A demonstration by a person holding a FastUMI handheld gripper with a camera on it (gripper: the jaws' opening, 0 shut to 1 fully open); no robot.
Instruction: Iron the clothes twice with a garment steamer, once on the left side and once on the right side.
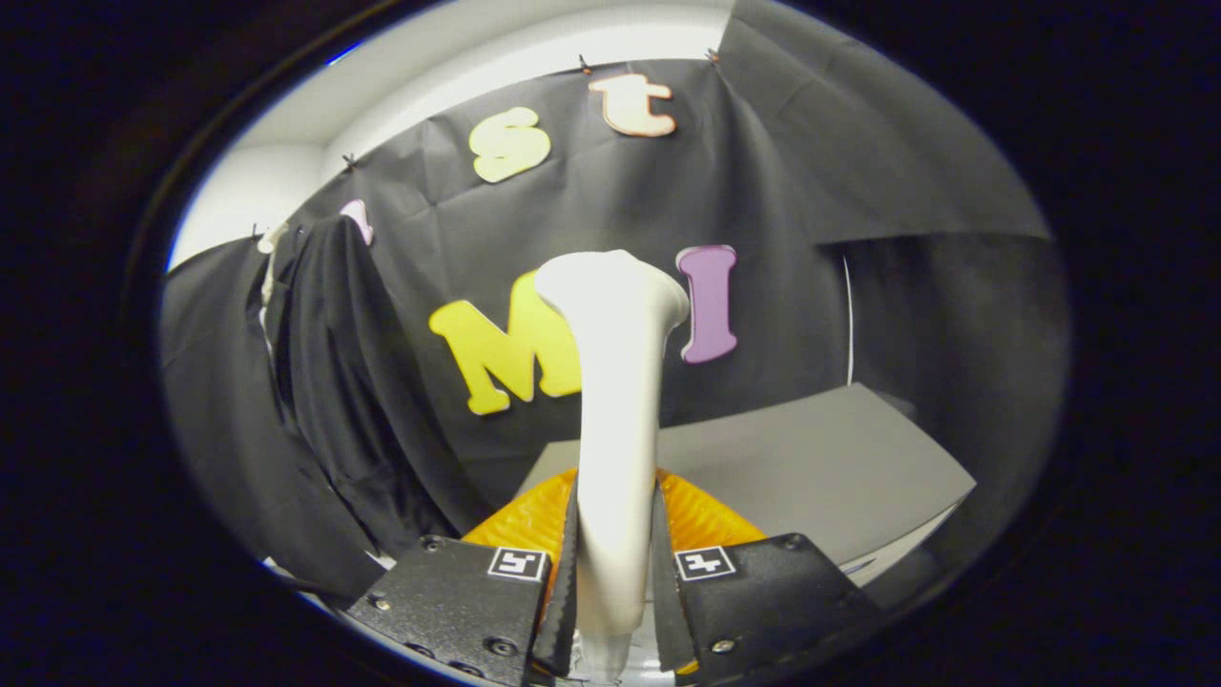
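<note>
My gripper (615,563) is shut on the handle of a white garment steamer (618,401). The steamer stands upright between the fingers, and its flared head rises ahead of them. A dark garment (334,382) hangs off to the left, against the black cloth wall, apart from the steamer's head. Its white collar or hanger peeks out at the top.
A grey table (811,468) lies ahead and to the right, and its front edge runs down toward the right finger. The black cloth wall closes off the back and both sides.
</note>
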